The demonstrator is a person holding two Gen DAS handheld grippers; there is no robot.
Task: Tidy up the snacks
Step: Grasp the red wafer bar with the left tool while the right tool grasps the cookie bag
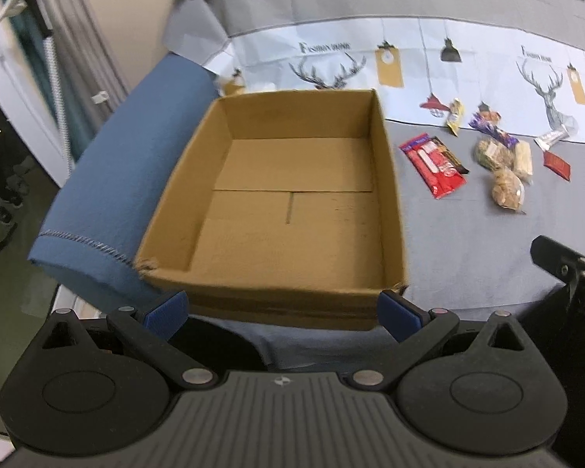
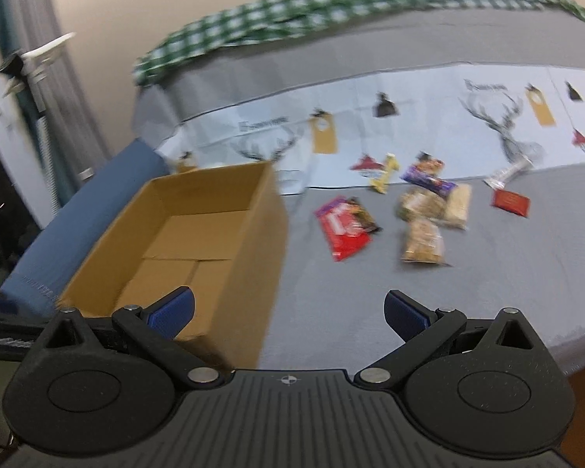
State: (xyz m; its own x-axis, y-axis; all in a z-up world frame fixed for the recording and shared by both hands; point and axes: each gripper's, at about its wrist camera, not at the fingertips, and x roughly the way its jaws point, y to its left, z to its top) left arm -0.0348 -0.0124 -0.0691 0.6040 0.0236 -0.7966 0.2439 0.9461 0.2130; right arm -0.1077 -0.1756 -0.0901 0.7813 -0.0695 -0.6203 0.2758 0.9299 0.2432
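Hovering short of the table edge, both grippers are empty. Left gripper (image 1: pixel 282 308) has jaws spread wide, nothing between them, aimed straight at the cardboard box (image 1: pixel 292 179). Right gripper (image 2: pixel 288 314) also wide open, holding nothing, pointed at bare grey cloth (image 2: pixel 468 304) with the box to its left.

Box is empty, sits on the grey cloth, its left side just beside a folded blue blanket (image 1: pixel 109 179). Snacks lie loose to the right of the box, apart from it: red wrapper bar (image 1: pixel 435 165) nearest, clear-bag granola pieces (image 1: pixel 505 167) in a touching cluster with a purple wrapper (image 1: pixel 491 126) at its far end, yellow wrapper (image 1: pixel 454 117) behind, small red packet (image 1: pixel 557 164) and a silver one (image 1: pixel 553 136) farthest right.

Risks, judged from here:
- Clustered bags touch or overlap, so a grasp there likely drags a neighbour or grabs two.
- Flat foil wrappers lie flush on soft cloth; the pads may pinch cloth, or the wrapper may slide out.
- Clear bags look crushable, so hard closing could break the contents.
- Box is light and unheld, so a bump from either gripper could shove it toward the blanket.
- Right view is motion-blurred, so exact snack positions are uncertain.
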